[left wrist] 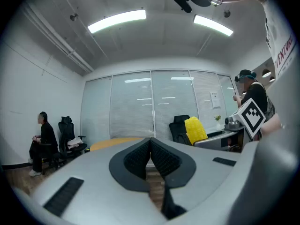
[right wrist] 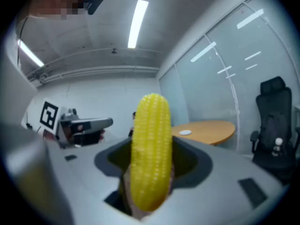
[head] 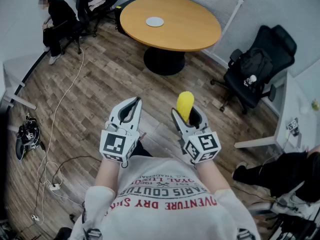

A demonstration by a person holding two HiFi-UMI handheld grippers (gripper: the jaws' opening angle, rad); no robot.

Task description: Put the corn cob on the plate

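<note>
Transport looks the step in hand: the right tool (head: 189, 119) grips the corn cob (head: 185, 104), the left tool (head: 132, 104) is closed and empty, and the next move likely calls for crossing the wood floor (head: 100, 84) to the plate (head: 155, 21), well apart on the round surface (head: 192, 31).

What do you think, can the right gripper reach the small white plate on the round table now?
Probably not yet: the right gripper, shut on the yellow corn cob, hangs far short of the small white plate, though only wooden floor lies between.
</note>
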